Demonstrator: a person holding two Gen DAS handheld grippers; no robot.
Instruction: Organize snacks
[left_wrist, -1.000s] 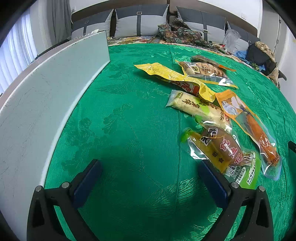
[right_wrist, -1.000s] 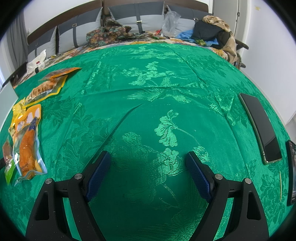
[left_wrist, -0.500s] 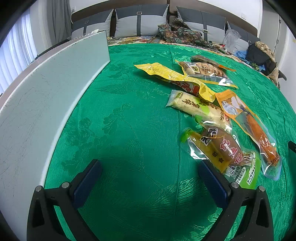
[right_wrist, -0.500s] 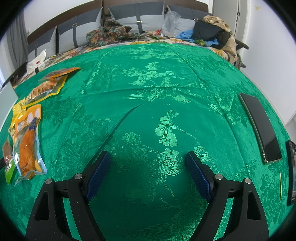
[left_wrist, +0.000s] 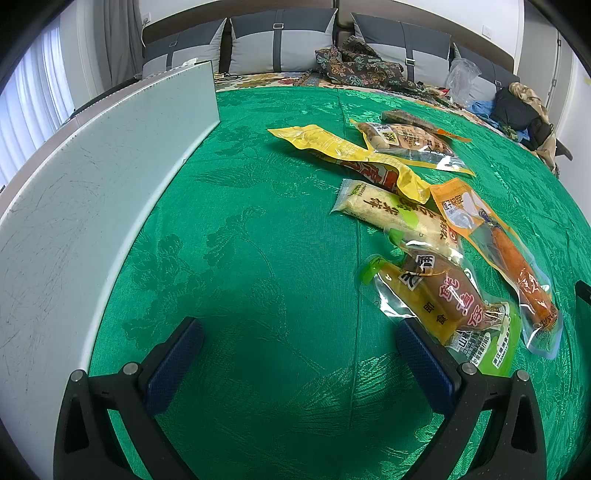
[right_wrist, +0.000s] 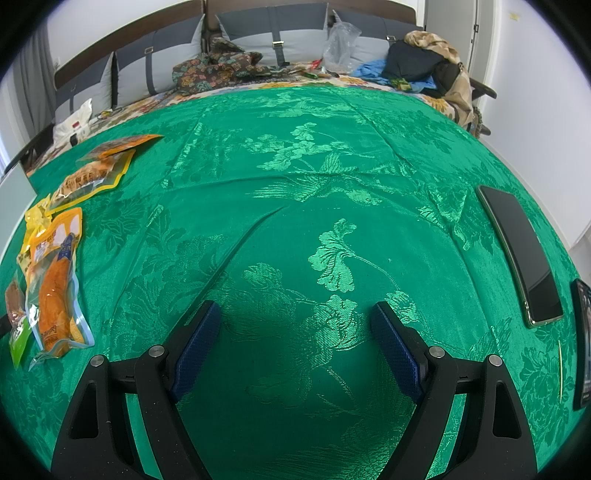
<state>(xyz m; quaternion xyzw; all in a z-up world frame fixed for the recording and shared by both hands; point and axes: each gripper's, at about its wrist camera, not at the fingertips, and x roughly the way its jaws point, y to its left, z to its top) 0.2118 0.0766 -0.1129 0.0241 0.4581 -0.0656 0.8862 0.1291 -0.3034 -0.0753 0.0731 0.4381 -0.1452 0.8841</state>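
Note:
Several snack packets lie in a loose row on the green tablecloth (left_wrist: 258, 229). Nearest is a clear packet with brown and yellow food (left_wrist: 439, 295), just right of my left gripper (left_wrist: 295, 332), which is open and holds nothing. Behind it lie a pale corn packet (left_wrist: 391, 214), an orange sausage packet (left_wrist: 495, 243), a yellow packet (left_wrist: 351, 155) and a brown snack packet (left_wrist: 410, 140). My right gripper (right_wrist: 295, 321) is open over bare cloth, well right of the orange sausage packet (right_wrist: 55, 280) and the brown snack packet (right_wrist: 92, 177).
A long white board (left_wrist: 92, 192) stands upright along the left side. A black phone (right_wrist: 521, 254) lies on the cloth at the right, with another dark device (right_wrist: 581, 339) at the edge. Cushions (left_wrist: 280, 44) and clothes (right_wrist: 424, 62) sit beyond the table.

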